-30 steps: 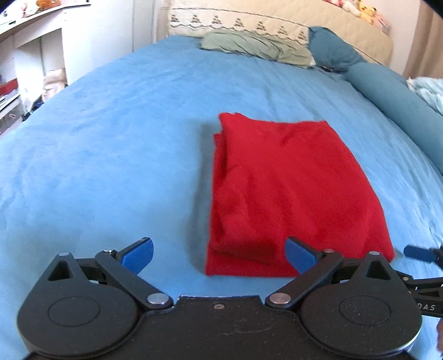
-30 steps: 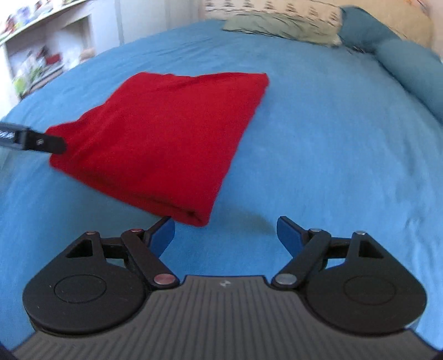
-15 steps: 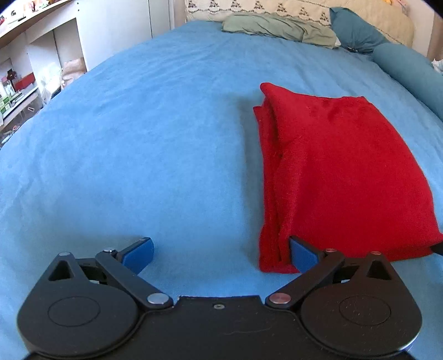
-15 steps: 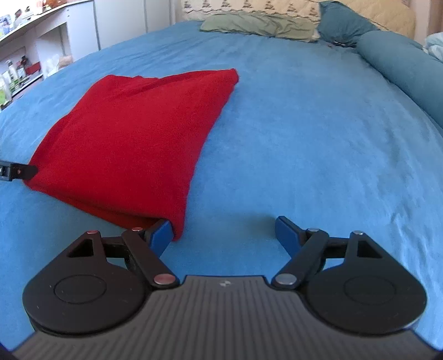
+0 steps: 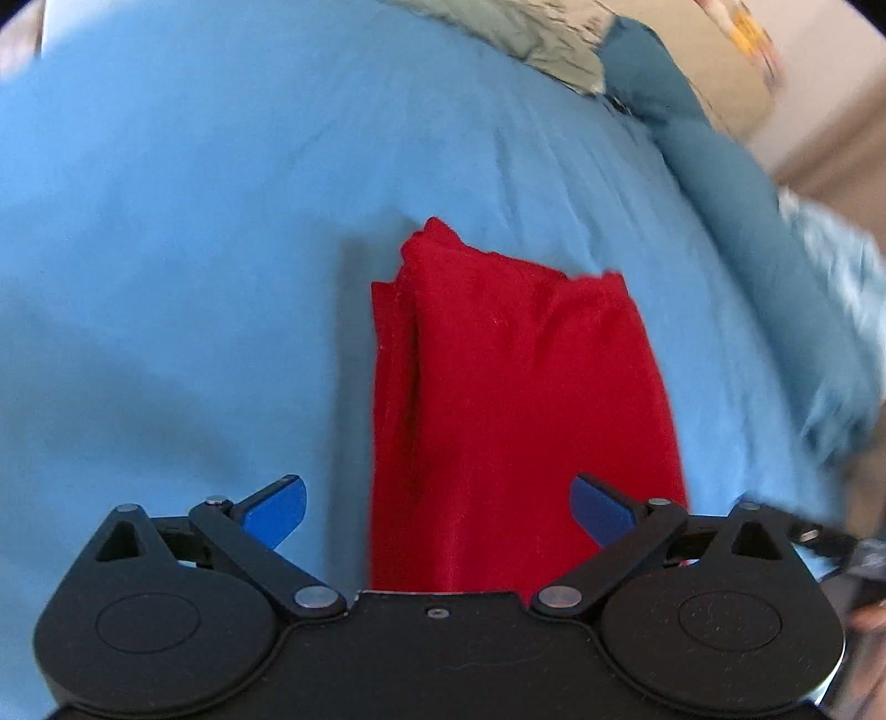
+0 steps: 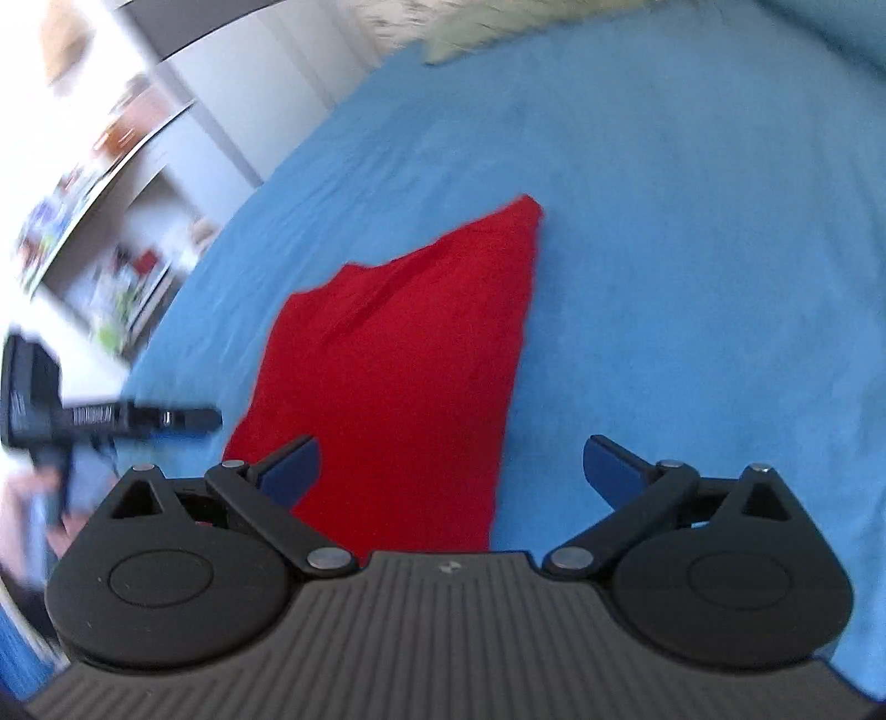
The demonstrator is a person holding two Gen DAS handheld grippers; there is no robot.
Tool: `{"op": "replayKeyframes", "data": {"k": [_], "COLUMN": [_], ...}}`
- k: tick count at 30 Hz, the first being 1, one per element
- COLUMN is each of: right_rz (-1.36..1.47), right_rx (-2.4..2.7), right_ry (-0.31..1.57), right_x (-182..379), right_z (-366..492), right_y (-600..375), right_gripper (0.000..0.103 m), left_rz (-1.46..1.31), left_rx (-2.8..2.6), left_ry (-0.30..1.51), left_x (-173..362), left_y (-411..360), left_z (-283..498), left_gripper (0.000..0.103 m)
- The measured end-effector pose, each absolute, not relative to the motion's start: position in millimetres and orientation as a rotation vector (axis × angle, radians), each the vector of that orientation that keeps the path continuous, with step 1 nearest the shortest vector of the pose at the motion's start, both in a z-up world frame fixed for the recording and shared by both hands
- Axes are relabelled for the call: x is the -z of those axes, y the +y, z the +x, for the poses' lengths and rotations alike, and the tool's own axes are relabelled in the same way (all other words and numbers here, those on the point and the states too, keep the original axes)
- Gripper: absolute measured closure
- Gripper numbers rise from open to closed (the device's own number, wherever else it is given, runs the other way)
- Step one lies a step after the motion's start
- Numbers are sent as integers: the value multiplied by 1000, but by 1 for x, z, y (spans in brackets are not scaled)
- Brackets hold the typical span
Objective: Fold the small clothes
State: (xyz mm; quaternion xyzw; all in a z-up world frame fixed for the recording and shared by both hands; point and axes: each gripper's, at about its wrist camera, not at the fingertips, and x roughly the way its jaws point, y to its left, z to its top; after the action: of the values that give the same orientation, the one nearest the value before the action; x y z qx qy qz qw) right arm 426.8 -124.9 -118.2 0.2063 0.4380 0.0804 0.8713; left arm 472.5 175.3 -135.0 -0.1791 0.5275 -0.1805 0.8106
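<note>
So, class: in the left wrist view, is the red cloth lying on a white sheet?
No, the red cloth lies on a blue sheet.

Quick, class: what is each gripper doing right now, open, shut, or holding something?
Left gripper: open, holding nothing; the red cloth lies between its jaws, ungripped.
Right gripper: jaws opening, nothing held; the cloth's edge lies between them.

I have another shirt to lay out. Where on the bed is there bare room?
Bare blue sheet lies left of the red garment, and more to its right. The head end is crowded with pillows.
</note>
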Motion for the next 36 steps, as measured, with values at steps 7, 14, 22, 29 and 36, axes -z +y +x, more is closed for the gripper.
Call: {"op": "replayKeyframes", "data": {"k": [7,14,22,29,36], "right_rz": [502,455,452,382,343], "right_rx": [-119,-164,-204,-244,-205], "right_ry": [980,948,838,795,844], "right_x": [161,170,119,61,83], "right_z": [472,482,437,327,242], "right_y": [-121,-103,-104,-125,-148], "right_gripper": [3,55,64,64,64], "left_rz": [-447,-420,-323,-208,-149], "left_rx": [382,406,375,452,440], "left_ry": [1102,1100,1030,943,966], "left_x": [161,156,111,68,101], "left_y": [165,149,114,53,1], "left_z": [500,500,459,356,288], "left_gripper": [18,74,79,79,78]}}
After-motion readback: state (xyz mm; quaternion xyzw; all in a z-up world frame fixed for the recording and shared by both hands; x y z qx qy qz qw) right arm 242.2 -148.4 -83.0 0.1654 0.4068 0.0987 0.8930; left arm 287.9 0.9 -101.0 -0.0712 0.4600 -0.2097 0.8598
